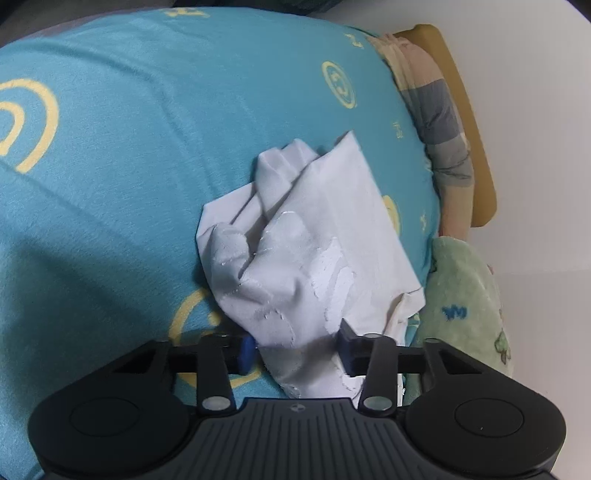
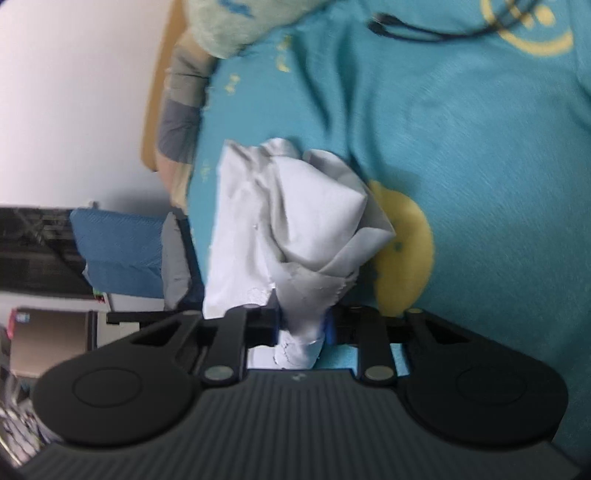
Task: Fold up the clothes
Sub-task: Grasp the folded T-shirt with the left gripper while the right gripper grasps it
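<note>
both grippers angled down, clamping white garment (image 1: 314, 236)

Your cloth (image 1: 306, 236) lies bunched on the bed (image 1: 110, 155), near its edge. Blanket (image 1: 465, 306) beside it; cable (image 2: 424, 31) farther in.

This is a bedroom in a home. A bed fills both views, spread with a turquoise sheet printed with yellow rings and smiley faces (image 1: 110, 147). At its edge lie a pale green fleece blanket with a cartoon print (image 1: 465, 295) and a grey-and-beige striped cloth (image 1: 439, 122) against a mustard-yellow padded board (image 1: 465, 110) and a plain white wall (image 1: 535, 147). A black cable (image 2: 424, 31) lies on the sheet.
</note>
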Motion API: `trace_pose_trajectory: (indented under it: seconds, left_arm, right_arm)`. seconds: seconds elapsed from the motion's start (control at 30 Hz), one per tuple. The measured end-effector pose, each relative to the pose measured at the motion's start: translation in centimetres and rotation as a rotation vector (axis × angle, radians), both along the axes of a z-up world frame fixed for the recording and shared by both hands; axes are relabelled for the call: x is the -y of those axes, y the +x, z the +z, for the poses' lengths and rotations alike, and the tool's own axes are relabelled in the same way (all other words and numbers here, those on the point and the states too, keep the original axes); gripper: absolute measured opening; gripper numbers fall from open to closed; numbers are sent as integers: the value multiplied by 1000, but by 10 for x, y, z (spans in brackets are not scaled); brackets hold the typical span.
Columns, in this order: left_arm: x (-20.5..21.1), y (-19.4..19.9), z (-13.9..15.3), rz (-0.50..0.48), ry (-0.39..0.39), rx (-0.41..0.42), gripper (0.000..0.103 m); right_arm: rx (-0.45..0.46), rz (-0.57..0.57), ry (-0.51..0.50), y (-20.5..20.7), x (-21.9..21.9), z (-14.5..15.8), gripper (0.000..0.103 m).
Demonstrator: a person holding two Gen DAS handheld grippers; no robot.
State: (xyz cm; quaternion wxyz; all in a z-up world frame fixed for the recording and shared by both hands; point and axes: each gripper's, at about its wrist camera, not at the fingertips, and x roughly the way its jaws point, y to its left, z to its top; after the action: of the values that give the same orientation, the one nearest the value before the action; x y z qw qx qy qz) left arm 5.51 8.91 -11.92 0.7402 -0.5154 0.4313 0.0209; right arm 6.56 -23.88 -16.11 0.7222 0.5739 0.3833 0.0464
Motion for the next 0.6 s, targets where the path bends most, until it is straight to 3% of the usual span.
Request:
trace_pose_trajectory:
  seconds: [0.17,0.37,0.5,0.6]
  left_arm:
    - [-4,-1,29,0,-56,30,31]
    - [7,-11,85,-25,-88,66,30]
    - [45,-4,124,-94,-94,31,30]
    - [89,5,149,-176,-89,56,30]
  right_arm:
    - [97,-27,-26,-7,3,30,19]
    - [203,-71,-28,-23,18,84,19]
    - [229,-118,9,-45,56,111,19]
    - [242,-141,-29,-56,98,134,19]
